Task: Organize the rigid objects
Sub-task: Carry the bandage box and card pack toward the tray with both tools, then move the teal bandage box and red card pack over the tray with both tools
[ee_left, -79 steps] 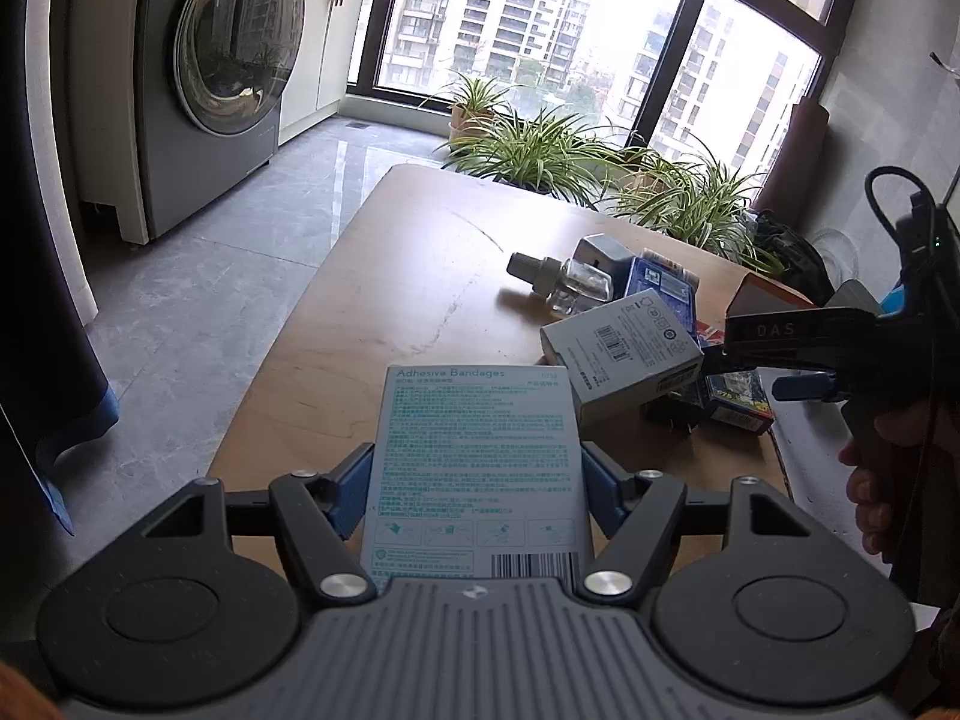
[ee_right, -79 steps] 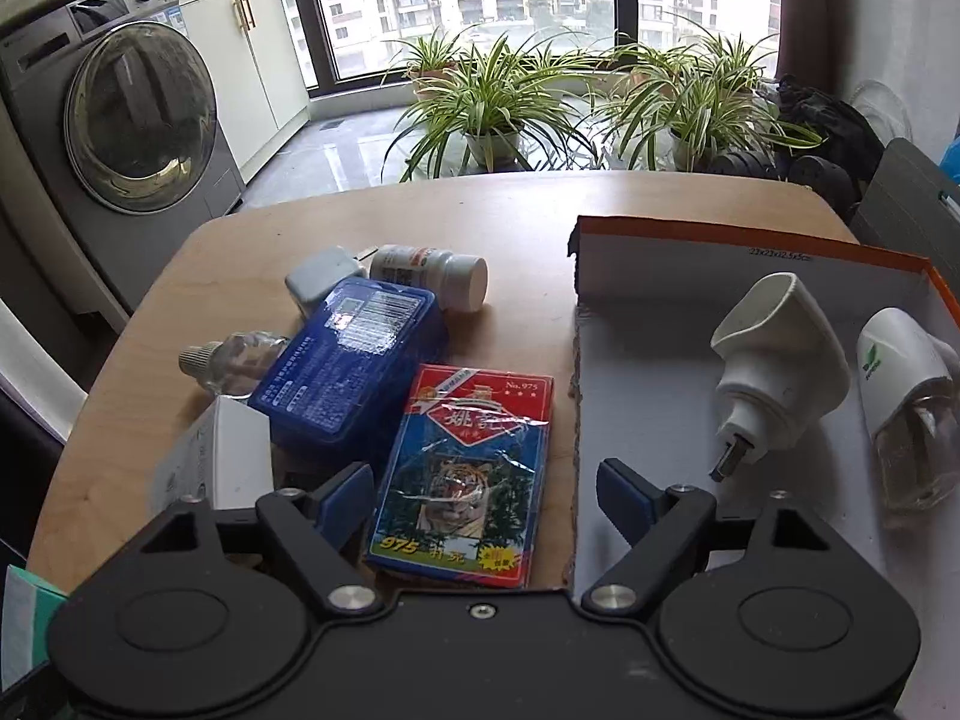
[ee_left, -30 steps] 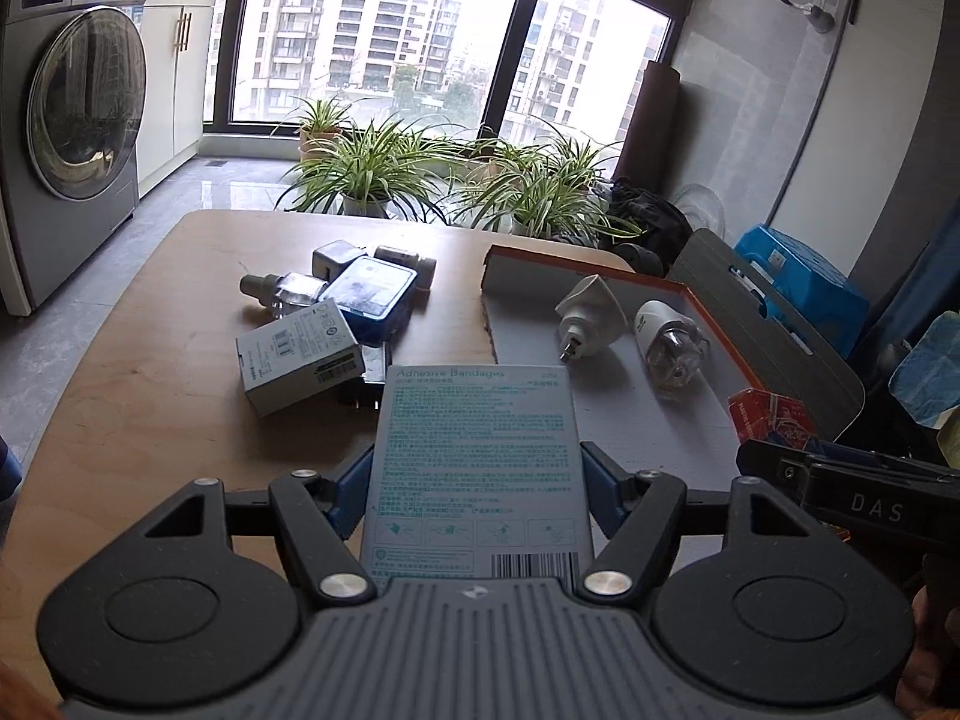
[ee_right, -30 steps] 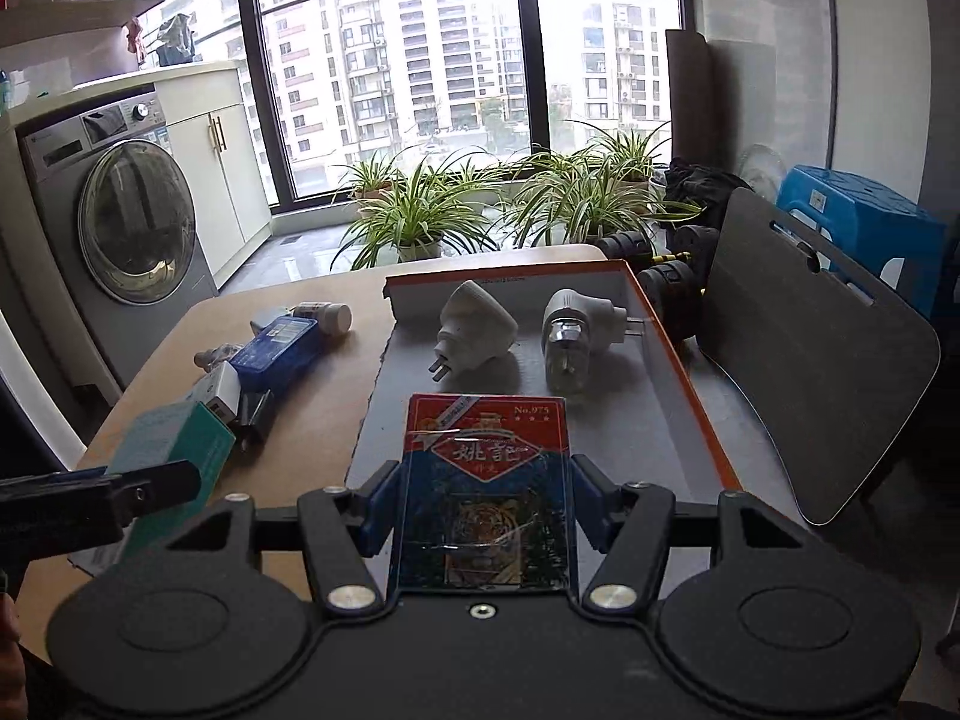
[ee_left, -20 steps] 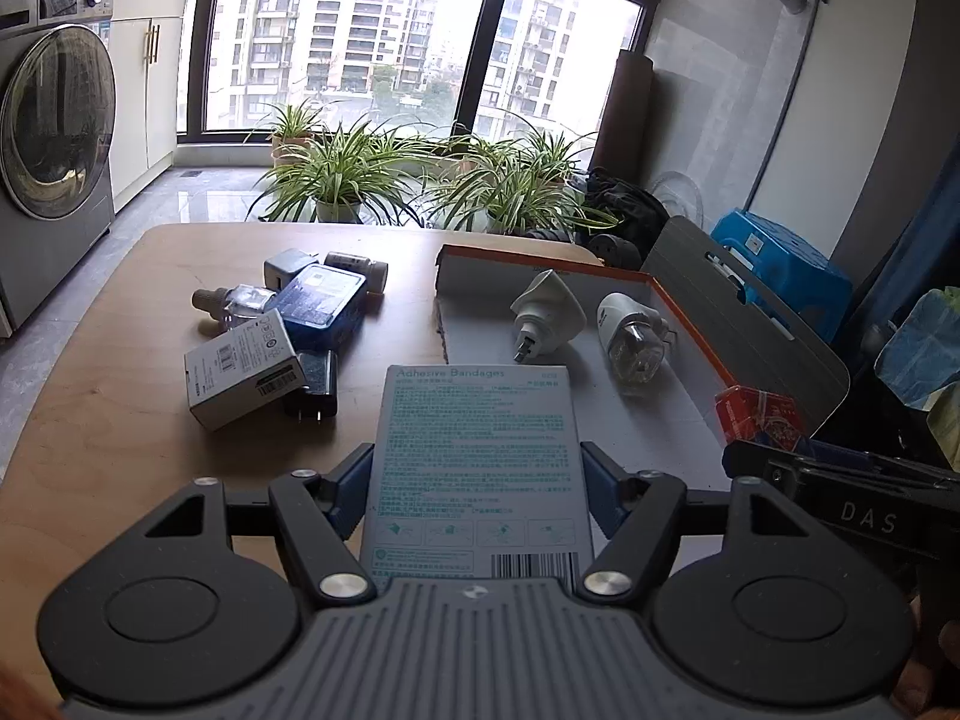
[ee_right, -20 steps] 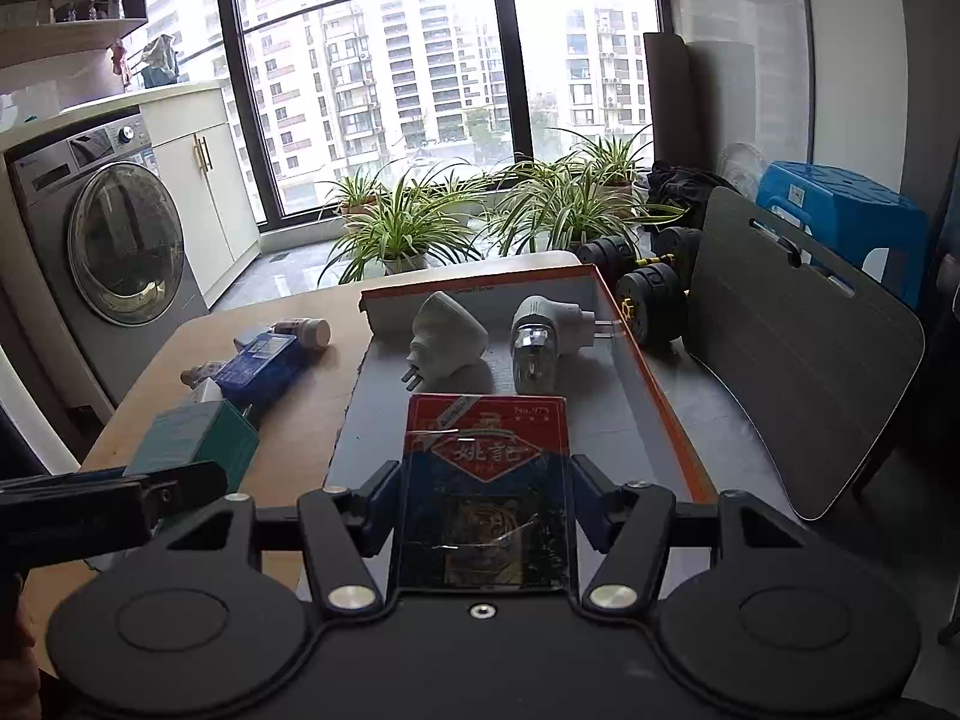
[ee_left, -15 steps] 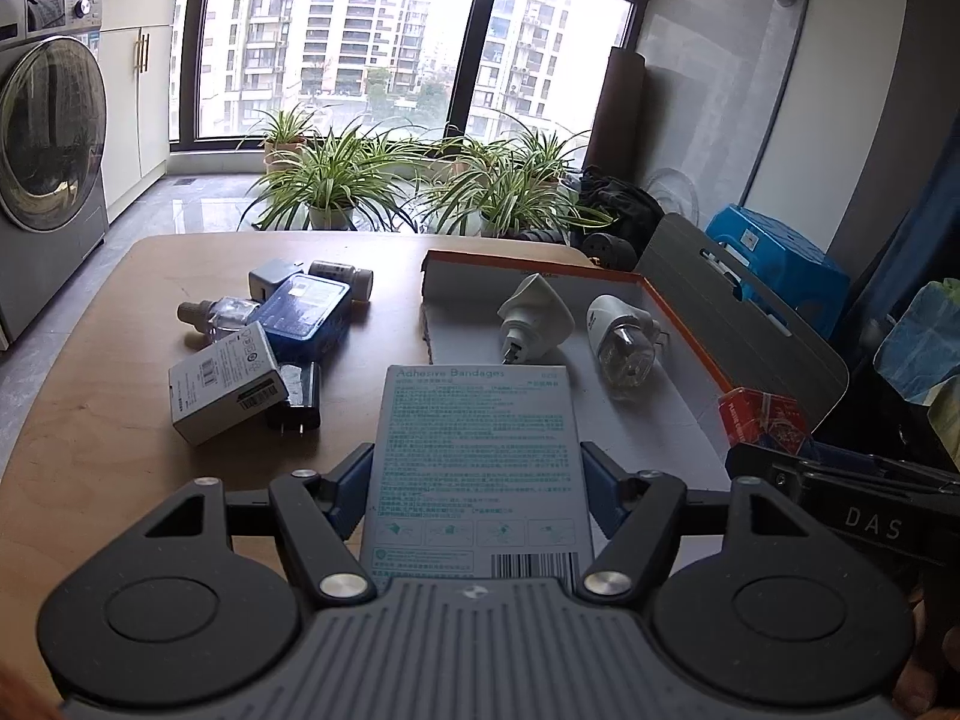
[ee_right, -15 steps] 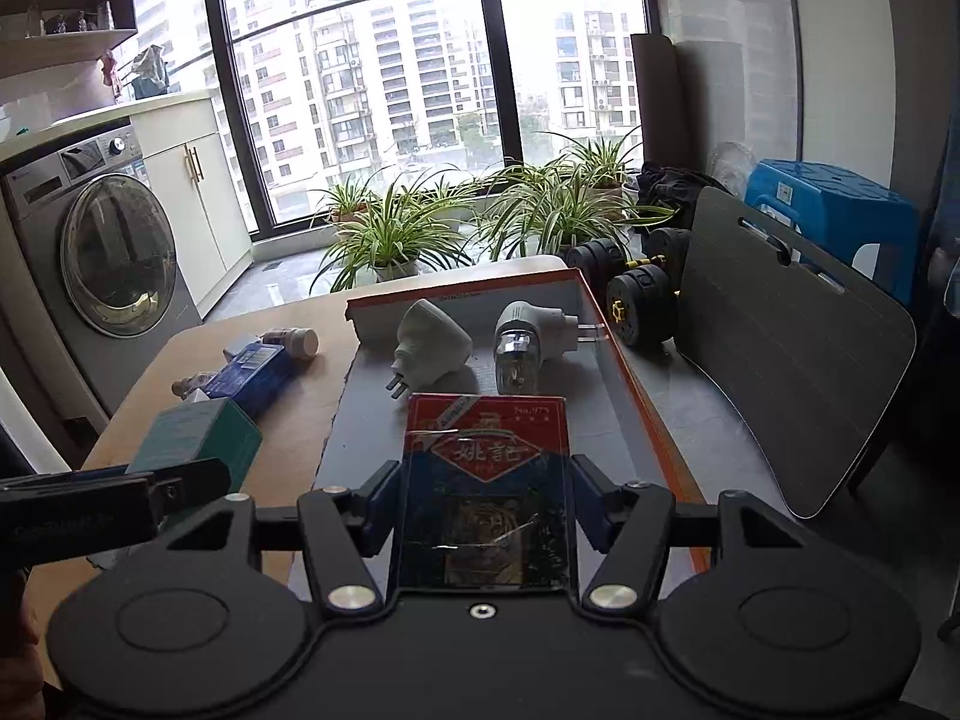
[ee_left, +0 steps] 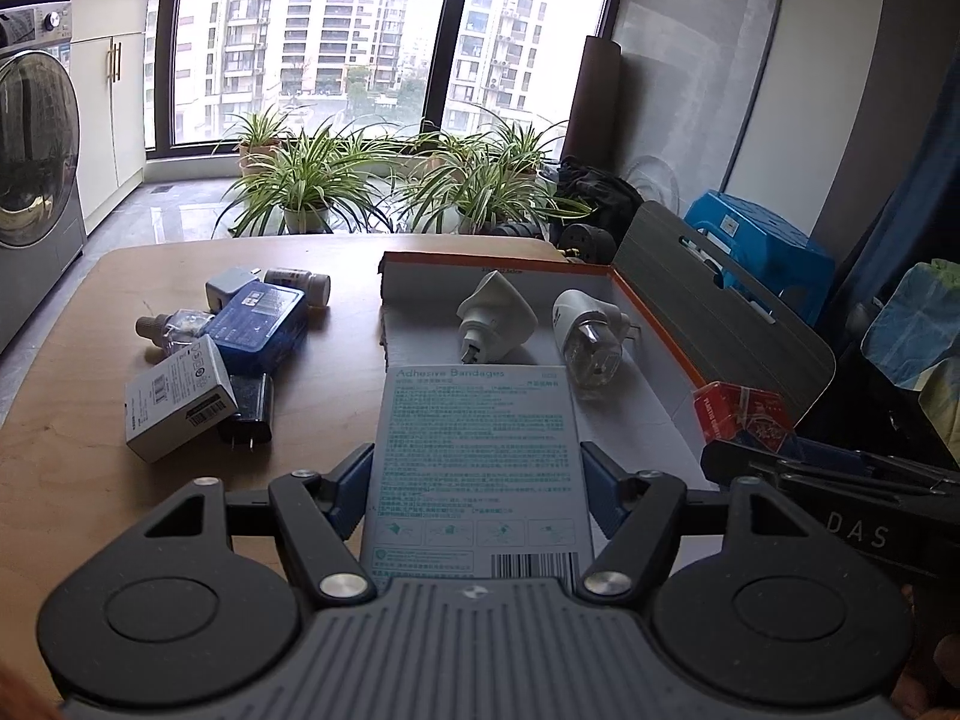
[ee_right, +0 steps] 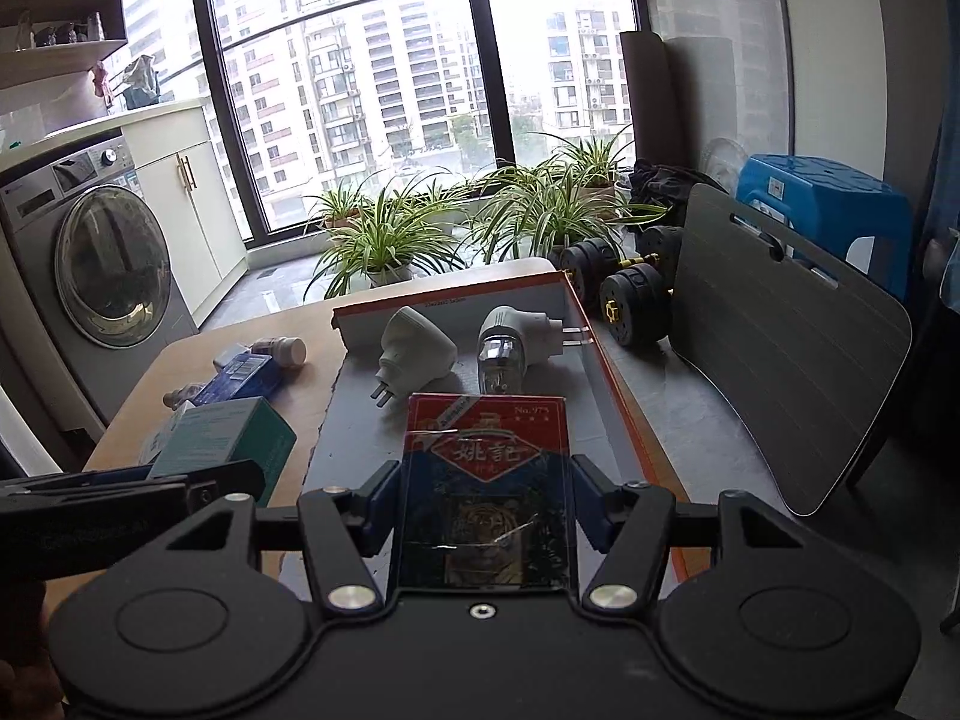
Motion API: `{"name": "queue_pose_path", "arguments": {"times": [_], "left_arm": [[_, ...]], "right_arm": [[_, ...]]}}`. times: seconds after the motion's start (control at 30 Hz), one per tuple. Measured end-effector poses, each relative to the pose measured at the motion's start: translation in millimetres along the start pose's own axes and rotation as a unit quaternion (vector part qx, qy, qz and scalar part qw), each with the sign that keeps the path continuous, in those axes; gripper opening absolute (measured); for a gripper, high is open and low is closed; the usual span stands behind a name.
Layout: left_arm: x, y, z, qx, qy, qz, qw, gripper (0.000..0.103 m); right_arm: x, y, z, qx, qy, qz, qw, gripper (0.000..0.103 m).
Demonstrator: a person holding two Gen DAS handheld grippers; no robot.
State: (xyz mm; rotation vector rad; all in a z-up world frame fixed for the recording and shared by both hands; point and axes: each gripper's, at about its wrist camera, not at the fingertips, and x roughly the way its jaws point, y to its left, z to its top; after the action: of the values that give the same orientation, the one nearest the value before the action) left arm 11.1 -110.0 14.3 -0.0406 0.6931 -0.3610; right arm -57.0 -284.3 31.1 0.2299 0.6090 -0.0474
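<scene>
My left gripper [ee_left: 477,489] is shut on a pale teal adhesive bandages box [ee_left: 477,438], held over the near edge of a shallow orange-rimmed tray [ee_left: 654,336]. My right gripper [ee_right: 486,504] is shut on a red playing-card pack [ee_right: 486,468] above the same tray [ee_right: 606,372]. The card pack [ee_left: 744,414] shows at the right of the left wrist view. The bandages box [ee_right: 222,438] shows at the left of the right wrist view. Two white plug-in devices [ee_left: 495,315] [ee_left: 588,336] lie in the tray's far half.
On the wooden table left of the tray lie a white carton [ee_left: 177,405], a blue box [ee_left: 258,327], a black charger [ee_left: 249,414], a small glass bottle [ee_left: 174,330] and a pill bottle [ee_left: 300,285]. A grey board [ee_left: 720,324] leans right of the tray, dumbbells [ee_right: 630,294] behind it.
The right gripper shut on the card pack, which lay on the table, and lifted it over the tray. The left gripper carried the bandages box rightward to the tray's near edge.
</scene>
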Motion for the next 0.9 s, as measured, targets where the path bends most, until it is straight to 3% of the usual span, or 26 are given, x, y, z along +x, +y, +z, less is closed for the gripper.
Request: {"name": "queue_pose_path", "arguments": {"times": [0.9], "left_arm": [[6.2, 2.4, -2.2, -0.005, 0.009, -0.001, 0.9999, 0.072]], "right_arm": [[7.9, -0.1, -1.1, -0.003, 0.006, 0.002, 1.0, 0.071]]}}
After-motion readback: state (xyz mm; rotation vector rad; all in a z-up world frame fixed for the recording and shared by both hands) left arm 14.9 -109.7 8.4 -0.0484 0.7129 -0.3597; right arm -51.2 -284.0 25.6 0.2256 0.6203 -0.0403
